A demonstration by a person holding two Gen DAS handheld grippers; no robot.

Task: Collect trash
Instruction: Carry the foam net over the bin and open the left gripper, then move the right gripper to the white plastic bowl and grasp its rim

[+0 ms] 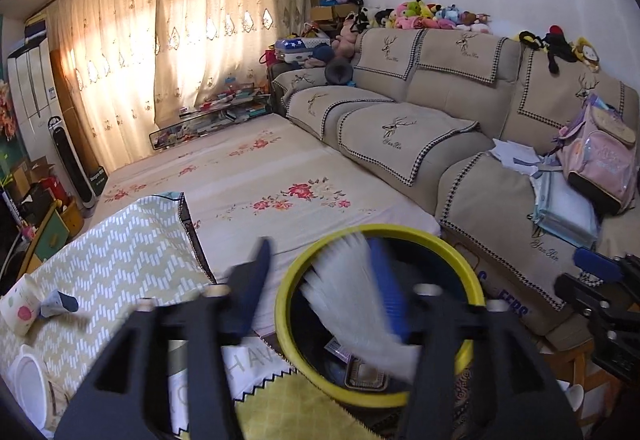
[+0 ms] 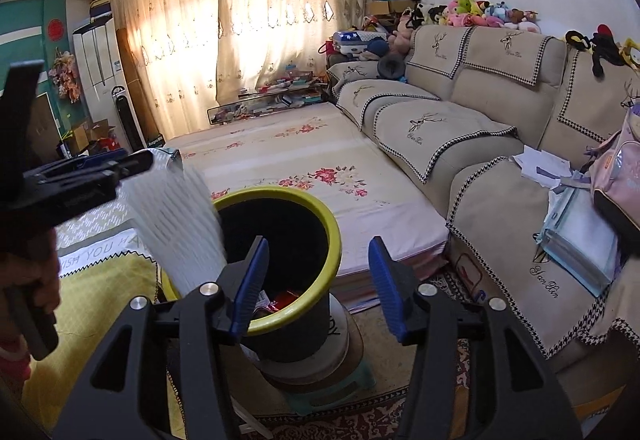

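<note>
Left hand-held gripper (image 1: 320, 280) above yellow-rimmed trash bin (image 1: 288, 320), jaws parted, white foam netting (image 1: 352, 300) blurred between them, not pinched, lower end inside bin. Right hand-held gripper (image 2: 318, 280) parted, empty, beside bin. Wrappers (image 2: 280, 300) at bin bottom.

A beige sofa (image 1: 420, 128) fills the right of the frame. Plush toys (image 1: 432, 16) line its back. A pink backpack (image 1: 600, 156) sits far right.
</note>
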